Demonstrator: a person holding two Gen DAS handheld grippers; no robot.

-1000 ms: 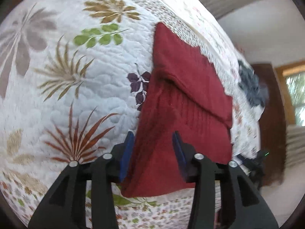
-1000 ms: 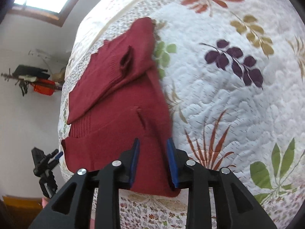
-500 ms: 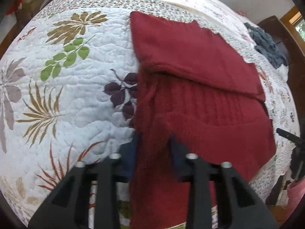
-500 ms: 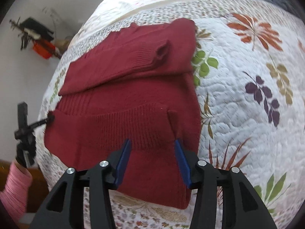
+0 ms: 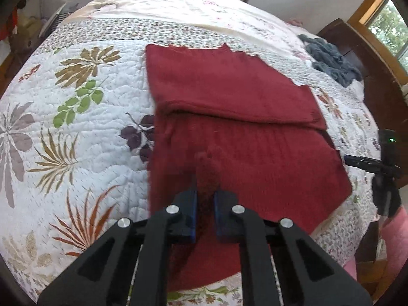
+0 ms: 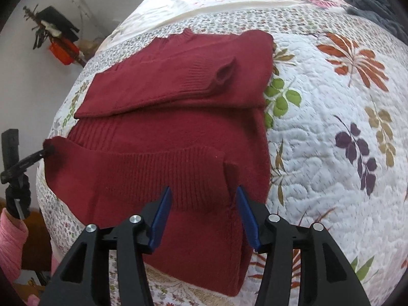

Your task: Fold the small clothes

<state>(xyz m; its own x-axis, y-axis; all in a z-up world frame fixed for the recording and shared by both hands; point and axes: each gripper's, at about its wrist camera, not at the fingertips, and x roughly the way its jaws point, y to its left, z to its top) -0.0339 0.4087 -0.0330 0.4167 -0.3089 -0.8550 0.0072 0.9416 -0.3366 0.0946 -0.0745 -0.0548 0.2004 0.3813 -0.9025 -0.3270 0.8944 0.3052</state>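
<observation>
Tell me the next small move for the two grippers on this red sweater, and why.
Probably close the right gripper on the hem. Its fingers are spread open over the red sweater, while the left gripper is already shut on a pinch of the knit near the same edge. With both gripping, the hem could be lifted toward the folded sleeves.

You get soft, even daylight with no hard shadows or glare; the window [image 5: 387, 25] at the left view's upper right is bright. Both fisheye views bulge strongly, with black corners. The red sweater [image 5: 229, 158] blurs near the left gripper [image 5: 205, 209].
</observation>
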